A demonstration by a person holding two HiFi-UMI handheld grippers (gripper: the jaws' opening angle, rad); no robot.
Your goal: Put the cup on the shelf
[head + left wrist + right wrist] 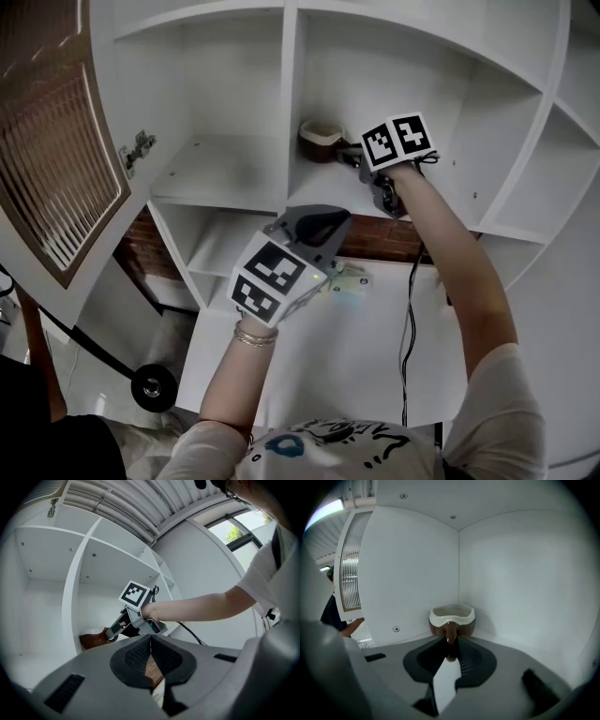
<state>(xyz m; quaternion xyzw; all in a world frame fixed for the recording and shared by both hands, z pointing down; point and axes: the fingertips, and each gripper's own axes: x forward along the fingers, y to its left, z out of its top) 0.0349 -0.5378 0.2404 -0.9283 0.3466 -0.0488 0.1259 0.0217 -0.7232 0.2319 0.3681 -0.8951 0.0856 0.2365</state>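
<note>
A white flat-panel shelf unit of open compartments stands against a red-brown brick wall, which shows behind its lower compartments. At the unit's left edge an open white-framed door with brown slats hangs on a metal hinge. Below lies a white bench. Daylight comes through a dark-framed window under a ribbed pale ceiling.

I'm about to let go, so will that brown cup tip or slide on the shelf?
The cup looks squat and wide, so it probably won't tip. It seems glazed ceramic on a smooth shelf, so it may slide or chip. The right tongs pinch only its handle, so it could pivot.
</note>
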